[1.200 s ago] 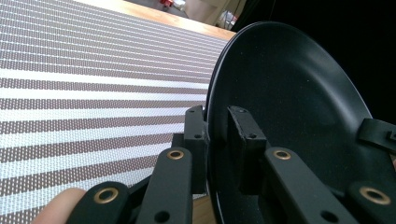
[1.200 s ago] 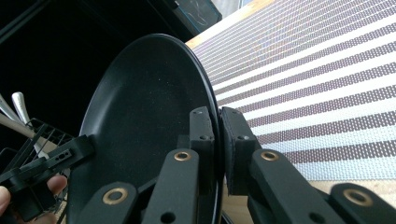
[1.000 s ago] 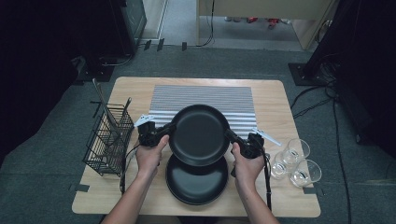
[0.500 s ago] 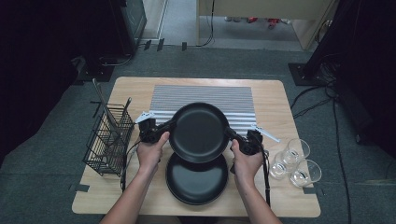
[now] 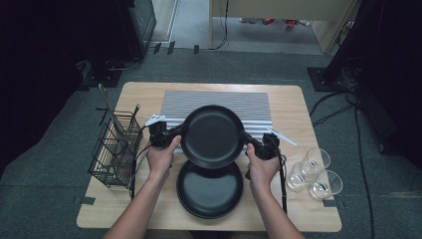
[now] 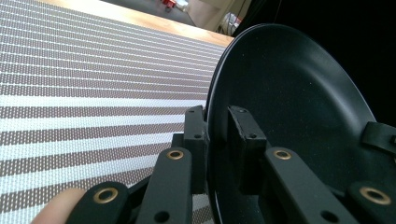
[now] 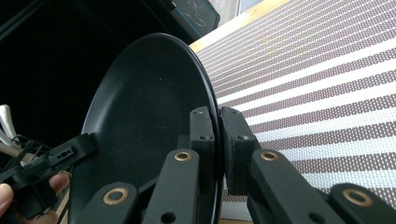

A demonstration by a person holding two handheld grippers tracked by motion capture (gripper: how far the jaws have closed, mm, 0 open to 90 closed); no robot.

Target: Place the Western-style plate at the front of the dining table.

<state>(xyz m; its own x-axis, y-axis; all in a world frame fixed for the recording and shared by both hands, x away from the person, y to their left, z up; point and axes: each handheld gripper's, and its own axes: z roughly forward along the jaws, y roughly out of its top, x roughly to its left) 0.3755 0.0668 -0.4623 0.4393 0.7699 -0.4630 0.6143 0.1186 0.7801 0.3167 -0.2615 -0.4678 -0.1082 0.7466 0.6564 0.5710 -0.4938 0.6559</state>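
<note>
no readable text, label, brand, number or sign anywhere, none on the black plates, the striped mat, the wire rack, the glasses or the gripper jaws

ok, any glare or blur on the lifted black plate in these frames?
High view: round matte black plate sharp, faint rim sheen, surroundings dark. Left gripper view: bright glint along its edge, striped woven placemat crisp. Right gripper view: plate face grainy, background underexposed.
</note>
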